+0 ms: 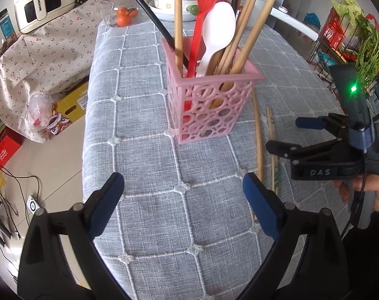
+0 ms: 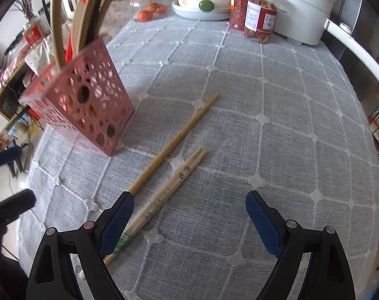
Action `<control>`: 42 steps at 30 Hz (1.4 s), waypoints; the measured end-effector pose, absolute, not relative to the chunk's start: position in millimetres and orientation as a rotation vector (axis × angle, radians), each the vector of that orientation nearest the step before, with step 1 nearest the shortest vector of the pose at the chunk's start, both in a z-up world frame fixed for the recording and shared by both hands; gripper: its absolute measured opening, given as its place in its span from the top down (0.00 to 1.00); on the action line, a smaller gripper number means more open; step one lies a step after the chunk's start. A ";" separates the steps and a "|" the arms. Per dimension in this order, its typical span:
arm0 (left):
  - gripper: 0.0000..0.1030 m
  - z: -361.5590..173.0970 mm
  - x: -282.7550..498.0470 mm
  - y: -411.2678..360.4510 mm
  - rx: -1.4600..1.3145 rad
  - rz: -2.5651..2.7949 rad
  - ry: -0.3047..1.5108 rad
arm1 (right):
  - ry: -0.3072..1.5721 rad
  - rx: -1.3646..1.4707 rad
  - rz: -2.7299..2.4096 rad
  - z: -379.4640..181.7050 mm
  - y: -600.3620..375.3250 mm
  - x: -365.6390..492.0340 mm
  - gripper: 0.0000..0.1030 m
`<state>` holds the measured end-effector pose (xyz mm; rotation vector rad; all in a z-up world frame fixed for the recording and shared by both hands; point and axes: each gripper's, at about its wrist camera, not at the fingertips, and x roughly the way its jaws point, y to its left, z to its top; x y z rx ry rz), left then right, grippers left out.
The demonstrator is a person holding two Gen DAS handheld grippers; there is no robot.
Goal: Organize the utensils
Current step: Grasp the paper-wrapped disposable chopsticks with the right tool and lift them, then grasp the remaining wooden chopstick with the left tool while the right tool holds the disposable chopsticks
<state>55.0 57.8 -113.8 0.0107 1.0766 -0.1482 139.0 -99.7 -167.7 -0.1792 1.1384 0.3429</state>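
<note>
Right gripper [image 2: 189, 221] hangs with jaws wide apart and empty over the chopsticks [image 2: 164, 195] lying just beside the basket [image 2: 89, 102]. Judging by looks, they're light, stiff, thin and prone to roll; best pinched mid-length.

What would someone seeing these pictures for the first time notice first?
Most striking is the pink perforated plastic holder standing on the grey quilted tablecloth, bristling with a red plastic spoon, a white plastic spoon and wooden chopsticks. To its right, loose bamboo chopsticks lie flat on the cloth, with the right gripper open just above them.
</note>
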 end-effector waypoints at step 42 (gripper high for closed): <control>0.40 -135.7 175.4 -118.1 0.207 -0.132 1.193 | 1.120 0.254 0.245 -102.9 -277.1 160.5 0.95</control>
